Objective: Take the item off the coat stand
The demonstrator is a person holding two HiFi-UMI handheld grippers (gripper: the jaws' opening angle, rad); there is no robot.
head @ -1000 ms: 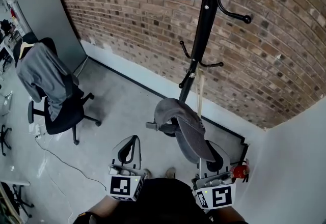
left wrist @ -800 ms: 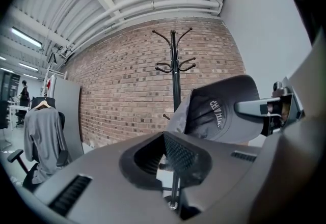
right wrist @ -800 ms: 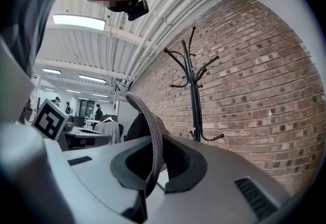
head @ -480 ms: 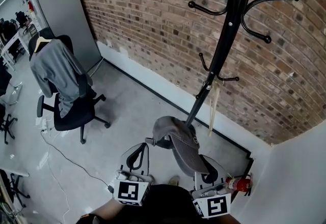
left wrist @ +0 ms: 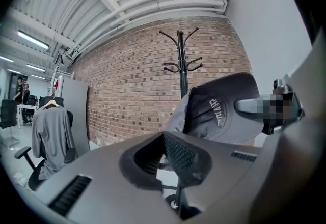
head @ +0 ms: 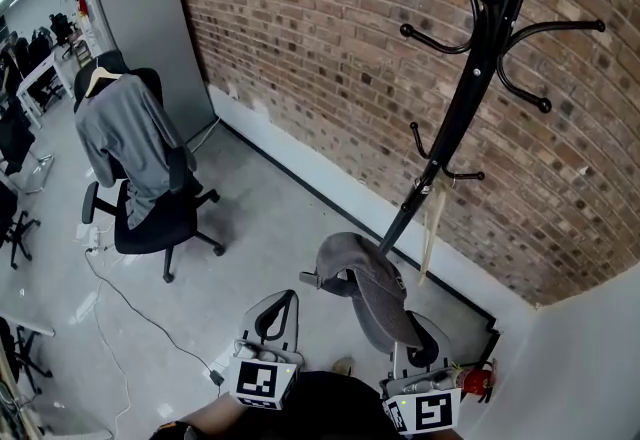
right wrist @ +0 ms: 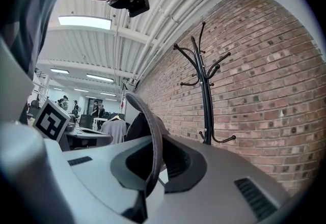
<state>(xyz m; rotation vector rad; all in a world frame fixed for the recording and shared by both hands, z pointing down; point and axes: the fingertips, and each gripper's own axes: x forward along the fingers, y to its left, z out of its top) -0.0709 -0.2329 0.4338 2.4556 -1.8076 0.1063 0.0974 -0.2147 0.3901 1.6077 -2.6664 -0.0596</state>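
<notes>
Cap (head: 368, 278) rises above the right hand-held gripper (head: 422, 344), clenched by what looks like its brim.

Both held low, near the coat stand (head: 470, 98): right gripper (head: 422, 340) pinching the cap (head: 375, 283), left gripper (head: 278, 313) closed, empty.

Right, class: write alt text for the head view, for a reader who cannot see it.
The right gripper holds a grey cap by its brim, clear of the black coat stand that stands against a brick wall. The left gripper sits shut and empty beside it. At far left, a grey garment hangs on an office chair.
</notes>
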